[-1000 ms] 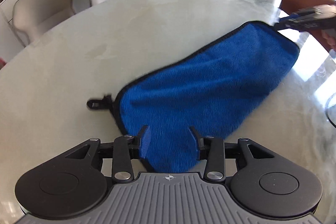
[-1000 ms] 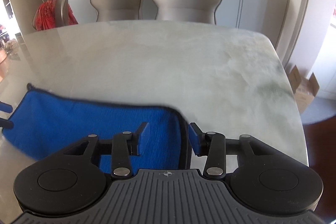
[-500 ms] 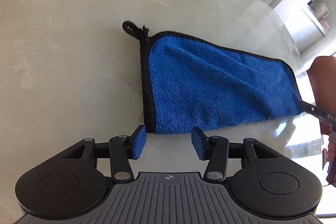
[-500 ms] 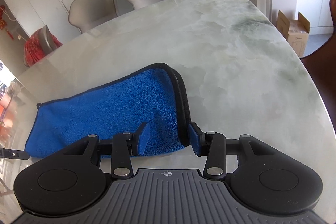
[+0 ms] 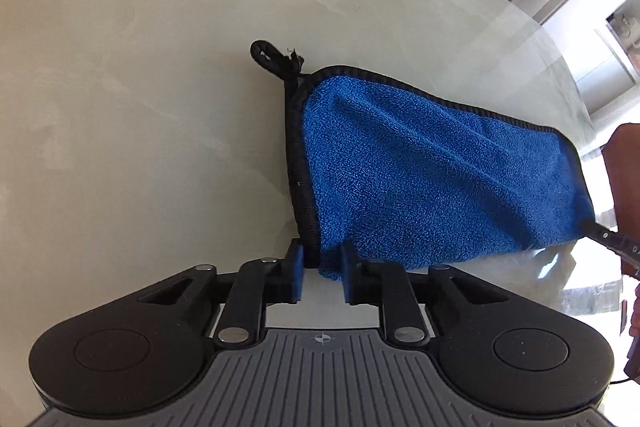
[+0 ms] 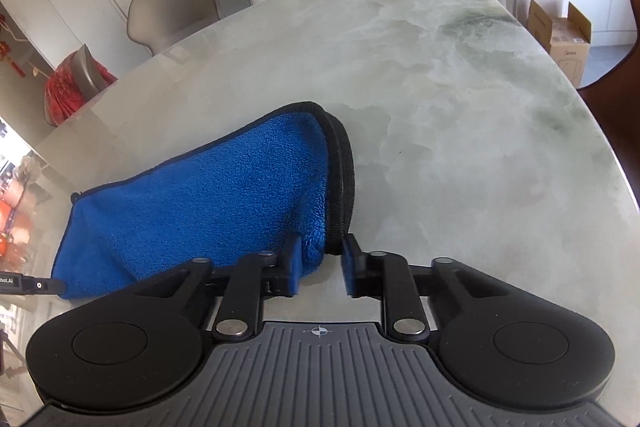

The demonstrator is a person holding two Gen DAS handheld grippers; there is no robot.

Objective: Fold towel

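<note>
Left-wrist view showed the blue towel [image 5: 432,183] lying already doubled on the pale marble table [image 5: 140,107], its long axis running from the left gripper [image 5: 320,269] across to the right side of the frame, where the tip of the other tool touched the far near-side corner. The towel's short black-bound edge, with a hanging loop [image 5: 272,59] at its far end, ran straight away from the left gripper, and its near corner sat between the narrowed, closing jaws; the blue pads looked pressed on the cloth, which rose slightly into them. Right-wrist view gave the mirror of this: the right gripper [image 6: 320,263] was at the opposite short end, where two stacked black hems curved round, and its jaws were likewise closing tight on the near corner of the towel [image 6: 208,203]. Each hand was therefore nearest to one near-side corner, with the towel stretched between them along the table's near side. Judging from that layout, the coming fold would turn on bringing one short end over toward the other along the long axis.
</note>
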